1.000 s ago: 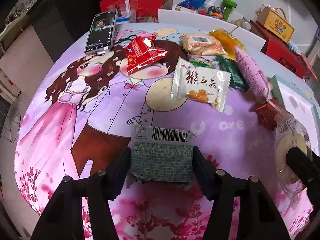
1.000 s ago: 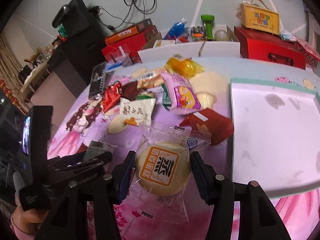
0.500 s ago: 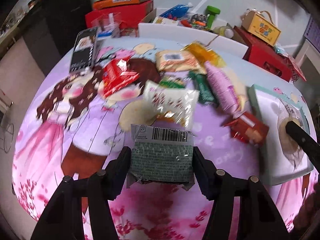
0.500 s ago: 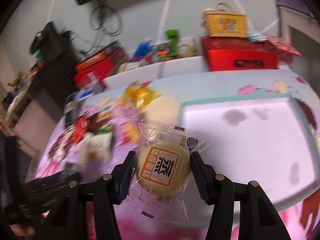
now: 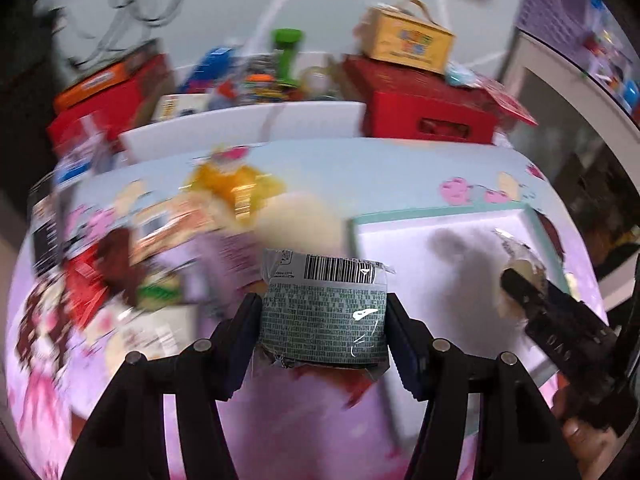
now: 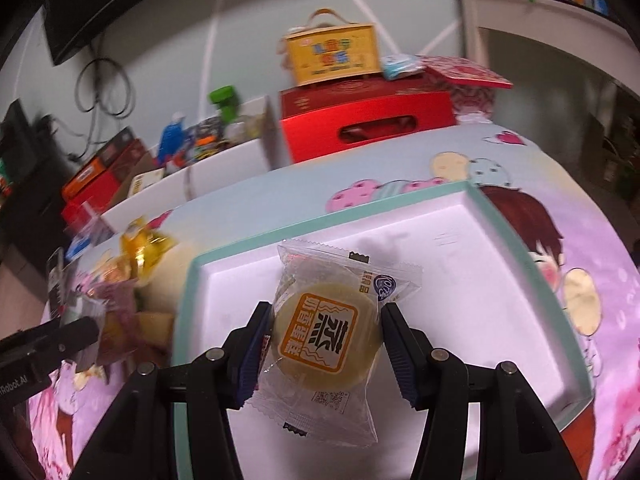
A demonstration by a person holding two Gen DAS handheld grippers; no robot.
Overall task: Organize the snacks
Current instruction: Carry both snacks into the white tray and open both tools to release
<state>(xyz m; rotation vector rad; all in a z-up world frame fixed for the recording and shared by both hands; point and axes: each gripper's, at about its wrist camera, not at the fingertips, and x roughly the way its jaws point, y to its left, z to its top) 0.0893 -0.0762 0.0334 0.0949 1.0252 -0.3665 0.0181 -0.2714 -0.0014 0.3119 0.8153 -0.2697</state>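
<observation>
The task looks to be at its beginning. The tray (image 6: pixel 476 216), white inside with a green rim, lies on the cartoon tablecloth (image 6: pixel 560 184) and, as far as both views show, nothing lies in it yet. The right gripper (image 6: pixel 326 340) is clamped on a round cake (image 6: pixel 326 334) in a clear wrapper and holds it above the middle of the tray; I cannot tell if it already touches the floor of the tray. The left gripper (image 5: pixel 322 322) is clamped on a green packet (image 5: pixel 324 324) with a barcode, and it is near the left edge of the tray, over the cloth. The other snacks are in a loose pile (image 5: pixel 168 240) on the cloth, left of the tray, blurred; a yellow packet (image 6: pixel 146 246) is among them. So two snacks are on the way and most of the pile is left to move. Behind the table stand a red box (image 6: pixel 368 120) and a yellow box (image 6: pixel 332 54) on top of it.
</observation>
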